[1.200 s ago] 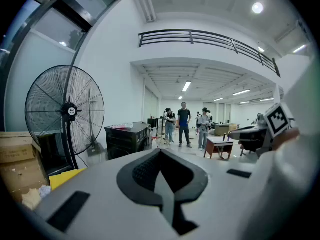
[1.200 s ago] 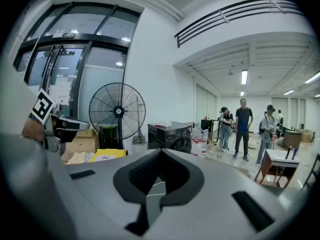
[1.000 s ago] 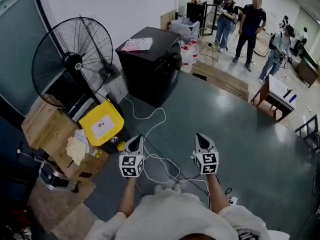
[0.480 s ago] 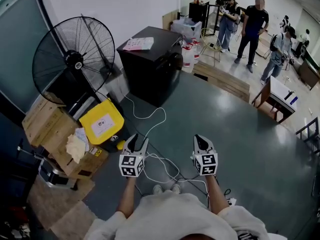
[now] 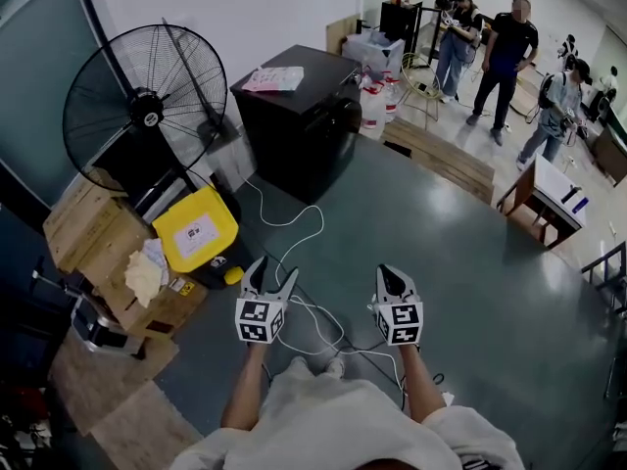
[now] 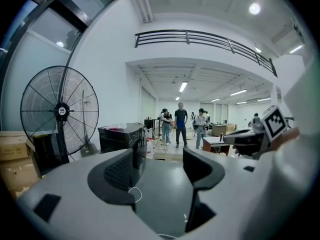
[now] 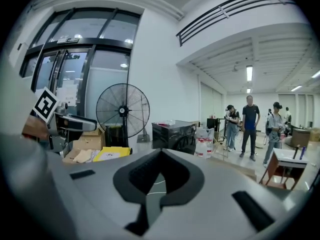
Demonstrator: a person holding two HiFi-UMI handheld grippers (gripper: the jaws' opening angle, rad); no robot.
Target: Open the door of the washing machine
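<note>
Approach step: the boxy black washing machine [image 5: 294,116] stands well ahead of me. My left gripper [image 5: 274,270] is opening its jaws (nothing between them); my right gripper [image 5: 389,278] has its jaws together. Next I must reach the door [image 5: 336,125].

The washing machine [image 5: 299,116] is black, with a pink and white paper [image 5: 271,79] on top. At nine o'clock from it, the fan [image 5: 145,106] is black too. At ten o'clock from the left gripper [image 5: 271,274] is a yellow box [image 5: 196,231] with a white label. The left gripper and the right gripper [image 5: 386,274] each carry a cube of black and white squares. The cable [image 5: 294,225] is white, the floor [image 5: 470,262] dark grey, and the cardboard boxes [image 5: 83,225] brown.
</note>
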